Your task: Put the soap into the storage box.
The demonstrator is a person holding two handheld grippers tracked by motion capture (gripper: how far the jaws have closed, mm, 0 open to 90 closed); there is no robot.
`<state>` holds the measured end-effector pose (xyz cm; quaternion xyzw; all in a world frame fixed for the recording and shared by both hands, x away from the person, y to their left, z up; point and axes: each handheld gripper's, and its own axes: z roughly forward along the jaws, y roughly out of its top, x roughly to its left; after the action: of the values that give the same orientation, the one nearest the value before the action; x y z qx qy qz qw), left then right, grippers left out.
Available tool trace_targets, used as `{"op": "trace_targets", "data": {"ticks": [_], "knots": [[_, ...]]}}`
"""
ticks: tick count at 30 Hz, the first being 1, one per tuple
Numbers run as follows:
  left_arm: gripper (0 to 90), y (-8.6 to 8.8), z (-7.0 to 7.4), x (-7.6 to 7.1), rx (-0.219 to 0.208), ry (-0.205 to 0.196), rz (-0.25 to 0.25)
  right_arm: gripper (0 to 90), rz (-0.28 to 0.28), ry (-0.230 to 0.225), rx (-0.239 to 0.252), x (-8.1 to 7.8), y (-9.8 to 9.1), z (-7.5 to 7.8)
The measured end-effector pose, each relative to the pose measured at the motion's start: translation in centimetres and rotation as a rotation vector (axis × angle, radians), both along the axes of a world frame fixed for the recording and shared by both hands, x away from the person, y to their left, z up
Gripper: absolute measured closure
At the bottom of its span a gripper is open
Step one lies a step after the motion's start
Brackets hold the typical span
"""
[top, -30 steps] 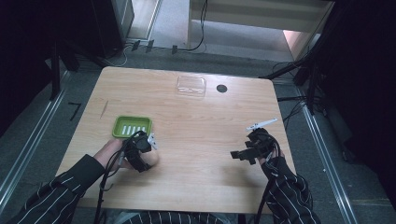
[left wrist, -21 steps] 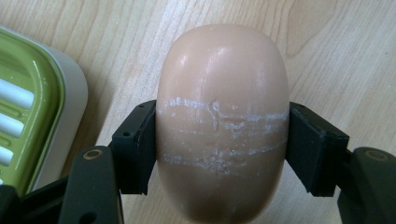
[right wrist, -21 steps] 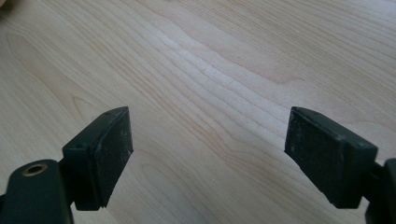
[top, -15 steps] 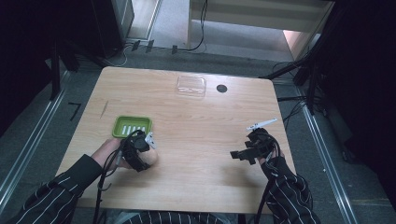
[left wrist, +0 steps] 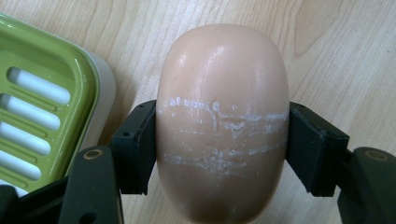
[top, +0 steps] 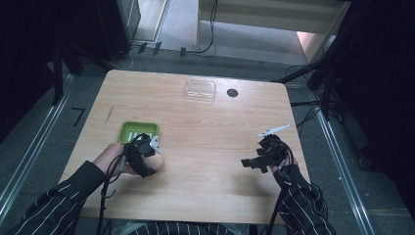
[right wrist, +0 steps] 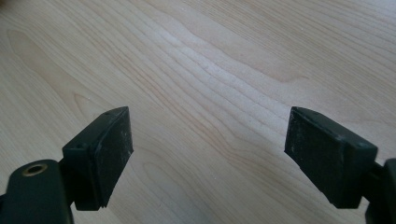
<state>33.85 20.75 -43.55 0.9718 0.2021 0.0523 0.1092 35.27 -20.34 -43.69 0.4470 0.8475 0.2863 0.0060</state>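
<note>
while the left tongs (left wrist: 222, 149) pinch it, smooth peach oval soap (left wrist: 223, 93), white scratch lines across middle, right tongs (right wrist: 208, 154) spread

The left tool (top: 147, 155), clamped on the bar of soap (left wrist: 222, 126), has crept slightly toward the counter's (top: 210, 127) near edge and a touch away from the green soap dish (top: 138, 132) at the counter's left side; the shift is small. In the high view the left hand (top: 110, 159) and forearm have drawn back with it by the same slight amount. The soap sits just beside the dish's near right corner, apart from its rim.
</note>
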Motion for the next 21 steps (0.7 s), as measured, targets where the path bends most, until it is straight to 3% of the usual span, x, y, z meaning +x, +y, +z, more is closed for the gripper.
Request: {"op": "trace_targets", "data": {"ticks": [21], "knots": [[33.8, 1.2, 1.0, 0.7, -0.018, -0.039, 0.030, 16.0, 0.003, 0.003, -0.002, 0.0, 0.0, -0.1]]}}
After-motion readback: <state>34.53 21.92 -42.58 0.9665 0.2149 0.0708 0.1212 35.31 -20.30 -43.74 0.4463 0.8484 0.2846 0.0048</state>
